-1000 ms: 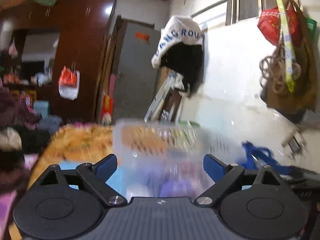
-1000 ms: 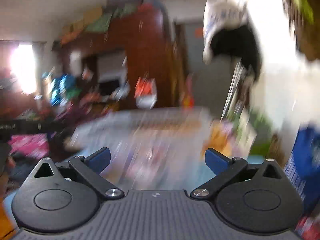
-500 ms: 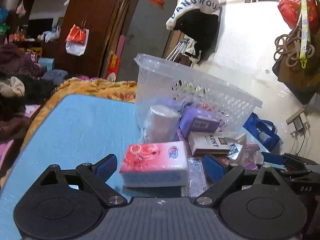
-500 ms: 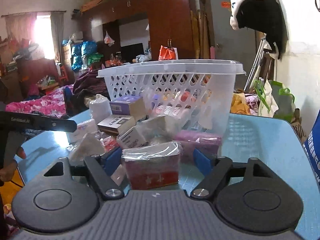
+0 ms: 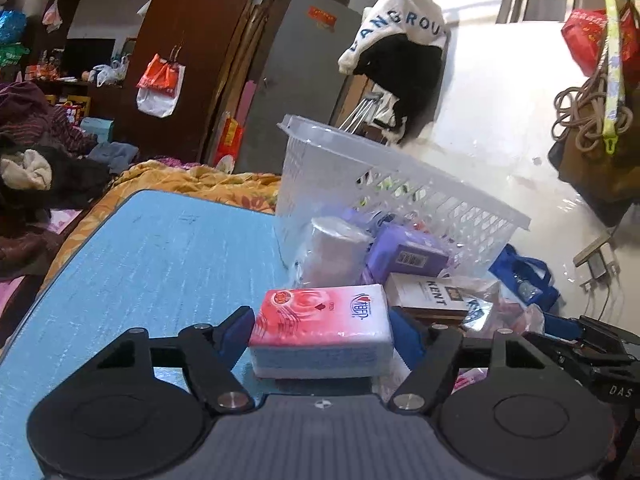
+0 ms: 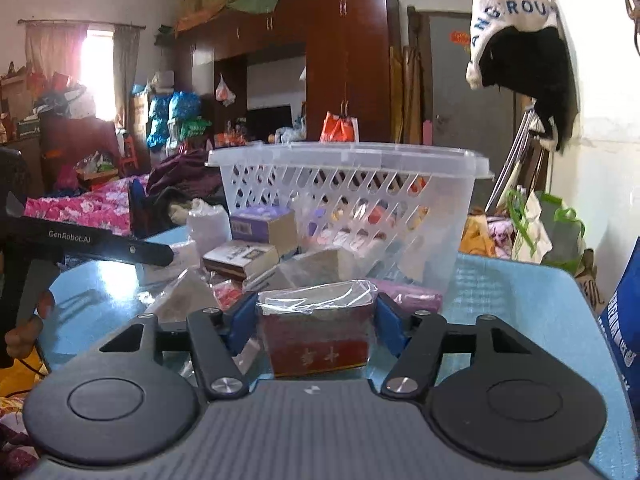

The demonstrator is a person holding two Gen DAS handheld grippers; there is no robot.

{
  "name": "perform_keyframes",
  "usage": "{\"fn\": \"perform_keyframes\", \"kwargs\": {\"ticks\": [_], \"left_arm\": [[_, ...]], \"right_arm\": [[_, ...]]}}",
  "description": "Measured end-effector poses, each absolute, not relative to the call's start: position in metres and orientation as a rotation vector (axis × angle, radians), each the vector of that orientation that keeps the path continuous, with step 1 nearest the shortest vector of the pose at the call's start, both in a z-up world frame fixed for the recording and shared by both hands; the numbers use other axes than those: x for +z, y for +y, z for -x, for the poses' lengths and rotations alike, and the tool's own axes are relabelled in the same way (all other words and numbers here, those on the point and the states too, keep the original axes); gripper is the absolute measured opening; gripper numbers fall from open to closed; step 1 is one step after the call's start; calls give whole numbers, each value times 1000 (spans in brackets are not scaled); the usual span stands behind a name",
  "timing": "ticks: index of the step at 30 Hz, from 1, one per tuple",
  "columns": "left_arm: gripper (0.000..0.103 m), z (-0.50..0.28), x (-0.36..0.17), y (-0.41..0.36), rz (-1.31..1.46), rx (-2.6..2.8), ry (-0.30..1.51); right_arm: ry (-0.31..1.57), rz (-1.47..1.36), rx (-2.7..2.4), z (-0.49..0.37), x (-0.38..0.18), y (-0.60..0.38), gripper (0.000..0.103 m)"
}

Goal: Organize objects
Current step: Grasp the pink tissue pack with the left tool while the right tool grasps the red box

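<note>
A pink and white tissue pack [image 5: 320,320] lies on the blue table [image 5: 160,260], between the blue pads of my left gripper [image 5: 322,330]. Its jaws are closing and both pads touch the pack's ends. In the right wrist view a red box in clear wrap [image 6: 316,340] sits between the pads of my right gripper [image 6: 316,316], whose jaws are also closing against its sides. Behind both stands a clear plastic basket [image 6: 360,160] with a pile of small boxes and packets at its foot.
A KENT carton [image 5: 428,296], a purple box [image 5: 408,252] and a white roll [image 5: 336,248] crowd the basket's base. The left gripper's arm [image 6: 100,244] and a hand [image 6: 24,328] show at the left of the right wrist view. A blue bag [image 5: 524,276] hangs past the table's edge.
Both grippers dropped from a blurred view down to the tabletop. The left jaws narrowed onto the tissue pack and the right jaws narrowed onto the red box.
</note>
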State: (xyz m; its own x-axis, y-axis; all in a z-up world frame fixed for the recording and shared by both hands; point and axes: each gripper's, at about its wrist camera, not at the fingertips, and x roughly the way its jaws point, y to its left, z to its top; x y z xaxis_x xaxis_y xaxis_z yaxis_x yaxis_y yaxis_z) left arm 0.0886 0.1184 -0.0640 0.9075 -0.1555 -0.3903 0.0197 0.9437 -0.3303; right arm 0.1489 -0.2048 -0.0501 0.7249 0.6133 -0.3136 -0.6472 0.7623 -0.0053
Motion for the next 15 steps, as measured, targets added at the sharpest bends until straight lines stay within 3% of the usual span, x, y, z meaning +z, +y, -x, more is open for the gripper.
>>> {"fn": "perform_keyframes", "kwargs": {"ticks": [15], "left_arm": [[75, -73, -58, 107, 261, -105, 271]], "right_arm": [[187, 82, 610, -141, -47, -209, 65]]}}
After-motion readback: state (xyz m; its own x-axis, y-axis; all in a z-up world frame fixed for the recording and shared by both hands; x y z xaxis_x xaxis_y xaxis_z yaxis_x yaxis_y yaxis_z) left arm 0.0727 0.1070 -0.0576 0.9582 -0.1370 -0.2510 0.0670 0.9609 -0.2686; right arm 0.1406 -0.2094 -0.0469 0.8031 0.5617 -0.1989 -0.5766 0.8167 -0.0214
